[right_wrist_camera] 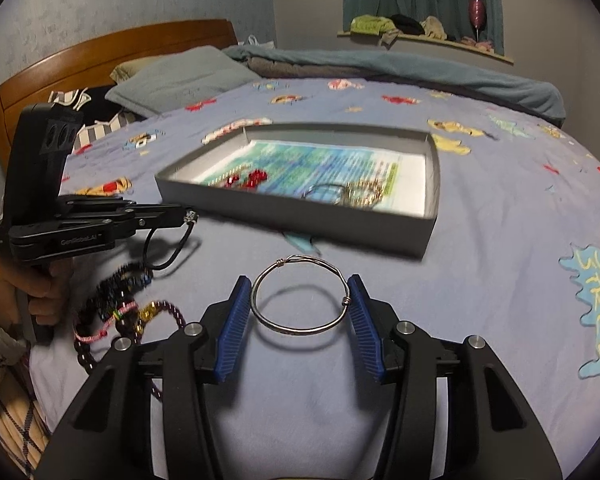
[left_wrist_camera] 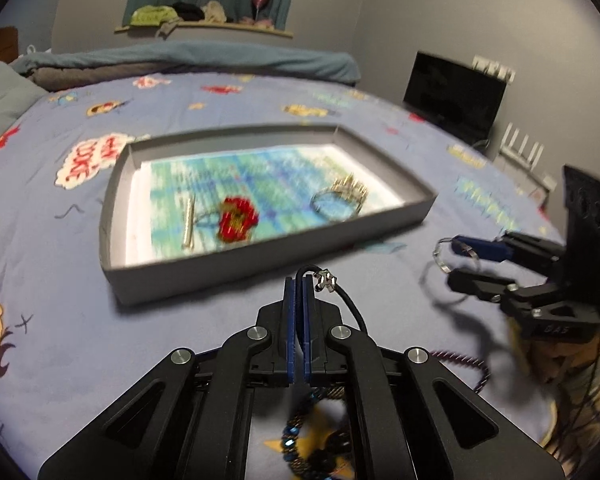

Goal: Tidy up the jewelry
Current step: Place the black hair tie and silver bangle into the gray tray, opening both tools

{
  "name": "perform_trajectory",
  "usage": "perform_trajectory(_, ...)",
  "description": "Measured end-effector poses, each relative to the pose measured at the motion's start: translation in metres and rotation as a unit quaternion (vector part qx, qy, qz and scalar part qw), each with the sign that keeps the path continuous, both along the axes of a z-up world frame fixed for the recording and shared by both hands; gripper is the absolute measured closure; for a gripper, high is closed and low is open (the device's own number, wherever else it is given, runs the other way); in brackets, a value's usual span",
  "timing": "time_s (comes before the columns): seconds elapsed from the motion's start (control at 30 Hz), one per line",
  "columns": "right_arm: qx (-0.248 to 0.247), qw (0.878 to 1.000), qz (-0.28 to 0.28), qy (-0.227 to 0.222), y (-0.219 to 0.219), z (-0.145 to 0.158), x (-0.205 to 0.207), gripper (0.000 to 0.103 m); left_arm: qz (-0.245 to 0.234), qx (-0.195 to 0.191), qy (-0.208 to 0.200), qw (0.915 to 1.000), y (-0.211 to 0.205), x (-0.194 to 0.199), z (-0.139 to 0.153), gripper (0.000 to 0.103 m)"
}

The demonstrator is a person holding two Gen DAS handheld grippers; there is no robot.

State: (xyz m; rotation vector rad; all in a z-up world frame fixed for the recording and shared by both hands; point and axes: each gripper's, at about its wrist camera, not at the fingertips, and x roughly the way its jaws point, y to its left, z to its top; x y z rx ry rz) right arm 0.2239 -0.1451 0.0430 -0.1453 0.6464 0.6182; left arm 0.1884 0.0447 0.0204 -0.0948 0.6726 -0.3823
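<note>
Over a cartoon-print bedsheet [right_wrist_camera: 480, 264], the left gripper [left_wrist_camera: 302, 280] pinches a black cord bracelet [left_wrist_camera: 350, 304] between closed fingers; the right gripper [right_wrist_camera: 300, 296] – fingers wide – holds a silver wire bangle [right_wrist_camera: 300, 294] between both pads, near the grey tray [right_wrist_camera: 430, 236] – 3 pieces inside.

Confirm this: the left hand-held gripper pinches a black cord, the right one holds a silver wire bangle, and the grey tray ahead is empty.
Not empty. The left wrist view shows the grey tray holding a red beaded piece, a gold-and-silver ring piece and a metal bar. The rest stands: left hand-held gripper on the black cord, right hand-held gripper holding the bangle.
</note>
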Motion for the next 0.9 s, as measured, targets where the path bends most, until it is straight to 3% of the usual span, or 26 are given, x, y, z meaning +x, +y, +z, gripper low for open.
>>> perform_trajectory(0.27,0.018,1.0,0.0,-0.024,0.012,0.021,0.023,0.054,0.021,-0.018,-0.031,0.9991,0.008,0.01,0.02,0.1)
perform_trajectory(0.57,0.016,1.0,0.008,-0.02,0.039,0.021,0.056,0.054,0.09,-0.02,-0.045,0.9947,0.032,0.05,0.029,0.1)
perform_trajectory(0.9,0.004,1.0,0.013,0.011,0.068,0.01,0.101,0.054,0.143,0.0,-0.015,0.9896,0.059,0.083,0.011,0.1)
